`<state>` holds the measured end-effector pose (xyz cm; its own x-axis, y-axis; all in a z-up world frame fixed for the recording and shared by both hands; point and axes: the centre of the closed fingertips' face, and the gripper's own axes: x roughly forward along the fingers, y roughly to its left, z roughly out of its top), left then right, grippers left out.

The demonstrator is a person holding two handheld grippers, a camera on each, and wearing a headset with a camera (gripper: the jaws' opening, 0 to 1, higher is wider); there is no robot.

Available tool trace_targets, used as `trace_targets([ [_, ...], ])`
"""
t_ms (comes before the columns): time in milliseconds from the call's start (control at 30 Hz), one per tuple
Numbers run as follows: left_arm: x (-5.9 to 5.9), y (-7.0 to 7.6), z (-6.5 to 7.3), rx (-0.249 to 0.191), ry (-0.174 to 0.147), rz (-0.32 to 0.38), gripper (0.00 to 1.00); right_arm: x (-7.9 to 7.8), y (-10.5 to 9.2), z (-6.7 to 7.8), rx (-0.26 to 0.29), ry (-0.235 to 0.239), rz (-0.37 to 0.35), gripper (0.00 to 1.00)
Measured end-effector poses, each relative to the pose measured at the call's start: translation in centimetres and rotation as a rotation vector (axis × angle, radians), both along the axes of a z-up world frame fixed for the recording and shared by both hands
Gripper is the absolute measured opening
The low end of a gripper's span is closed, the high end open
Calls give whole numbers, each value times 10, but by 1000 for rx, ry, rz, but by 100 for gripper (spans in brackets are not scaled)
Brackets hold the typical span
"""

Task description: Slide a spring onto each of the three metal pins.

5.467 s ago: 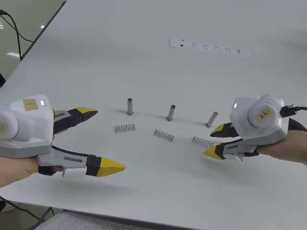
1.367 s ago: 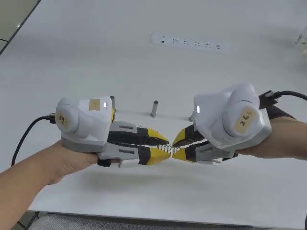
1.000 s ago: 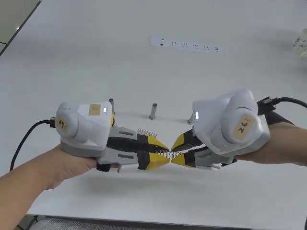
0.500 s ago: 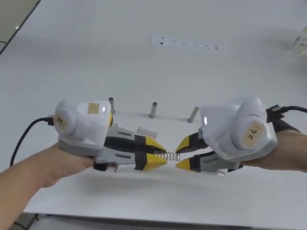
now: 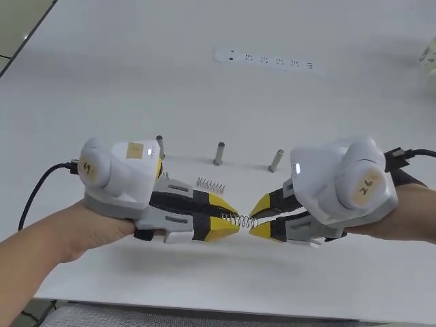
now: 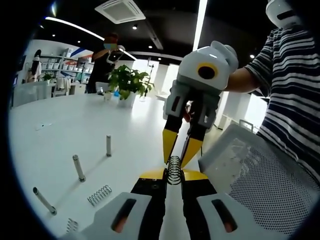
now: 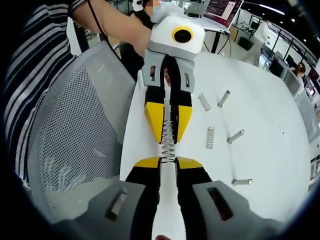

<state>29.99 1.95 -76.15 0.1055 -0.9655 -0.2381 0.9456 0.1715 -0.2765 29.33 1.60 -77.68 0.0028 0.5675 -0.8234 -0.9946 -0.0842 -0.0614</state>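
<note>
A thin metal spring (image 5: 244, 221) hangs level above the white table (image 5: 225, 266), and my left gripper (image 5: 231, 221) is shut on its left end. The right gripper (image 5: 255, 216) faces it tip to tip, jaws open, with the spring's free end reaching between its fingertips. In the left gripper view the spring (image 6: 174, 169) stands out from my left gripper (image 6: 173, 175). The right gripper (image 7: 168, 161) looks along the same spring (image 7: 168, 142). Three upright metal pins (image 5: 161, 146), (image 5: 219, 154), (image 5: 276, 161) stand in a row behind. Another spring (image 5: 210, 184) lies on the table before them.
A white power strip (image 5: 271, 60) lies far back on the table. The table's front edge runs just below both grippers. A mesh chair (image 7: 75, 125) stands by that edge. Two loose springs (image 7: 204, 101), (image 7: 210, 137) lie next to the pins (image 7: 236, 136).
A spring has come off the table into my left gripper. The right gripper was shut on its other end, then opened and drew right, and has now come back up to the free end.
</note>
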Motion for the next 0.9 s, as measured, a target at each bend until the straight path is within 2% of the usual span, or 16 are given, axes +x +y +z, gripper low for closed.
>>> trace_targets([
  [167, -3, 0, -1, -2, 14, -11, 8, -3, 0, 2, 0, 7, 20, 12],
  [233, -3, 1, -2, 4, 9, -13, 8, -2, 0, 6, 5, -17, 45, 12],
  [433, -3, 3, -4, 14, 6, -11, 8, -1, 4, 17, 35, -41, 60, 12],
  [700, -2, 7, -7, 39, -10, -5, 8, -1, 17, 30, 112, -20, 41, 12],
  [767, -3, 7, -8, 42, -10, -6, 8, -1, 24, 36, 157, 0, 18, 13],
  [800, -3, 7, -8, 40, -12, -6, 8, -1, 25, 38, 163, 9, 13, 12],
  [900, -3, 7, -8, 41, -13, -2, 8, -1, 26, 37, 158, -6, 25, 12],
])
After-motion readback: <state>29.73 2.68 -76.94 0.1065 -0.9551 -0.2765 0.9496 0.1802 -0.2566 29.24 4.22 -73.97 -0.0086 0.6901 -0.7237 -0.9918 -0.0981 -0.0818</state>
